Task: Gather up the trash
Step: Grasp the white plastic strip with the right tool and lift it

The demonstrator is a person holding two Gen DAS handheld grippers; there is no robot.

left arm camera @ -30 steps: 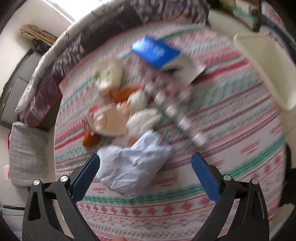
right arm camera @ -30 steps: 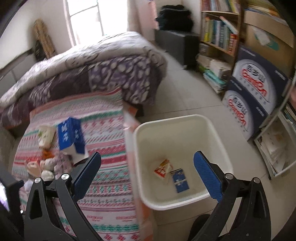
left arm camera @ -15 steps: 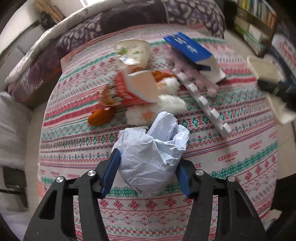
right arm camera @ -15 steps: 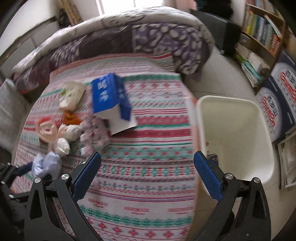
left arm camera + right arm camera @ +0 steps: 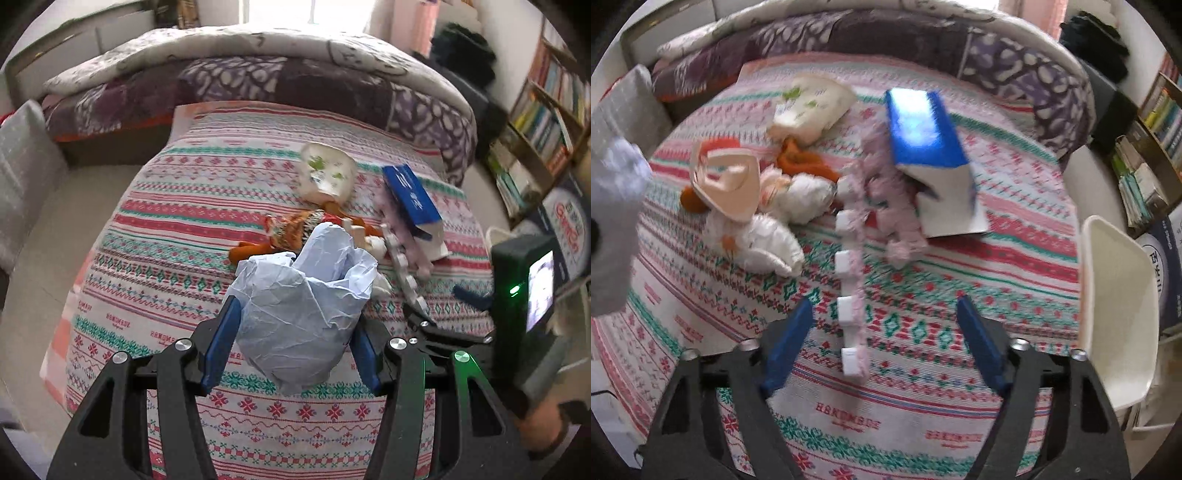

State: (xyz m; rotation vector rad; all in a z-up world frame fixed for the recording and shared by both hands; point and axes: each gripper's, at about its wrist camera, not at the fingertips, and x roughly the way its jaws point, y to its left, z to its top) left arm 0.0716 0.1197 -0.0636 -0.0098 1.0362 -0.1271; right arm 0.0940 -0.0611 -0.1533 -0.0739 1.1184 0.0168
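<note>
My left gripper [image 5: 291, 343] is shut on a crumpled pale blue paper wad [image 5: 303, 302] and holds it above the patterned bedspread [image 5: 166, 258]; the wad also shows at the left edge of the right wrist view [image 5: 617, 199]. My right gripper [image 5: 882, 347] is open and empty, just above a strip of white blister packs [image 5: 847, 291]. Further back lie a blue and white carton [image 5: 927, 147], a pink fluffy piece [image 5: 894, 206], white crumpled wrappers [image 5: 764, 240], an orange wrapper [image 5: 801, 162] and a cream packet [image 5: 812, 103].
A white trash bin [image 5: 1115, 306] stands at the bed's right side. A folded purple and white quilt [image 5: 258, 74] lies across the far end of the bed. Bookshelves [image 5: 546, 110] and boxes [image 5: 569, 221] are on the right. A grey cushion [image 5: 22, 166] is at the left.
My left gripper closed on the blue paper wad and lifted it off the bed. My right gripper swung from over the bin to over the bed, and its jaws narrowed.
</note>
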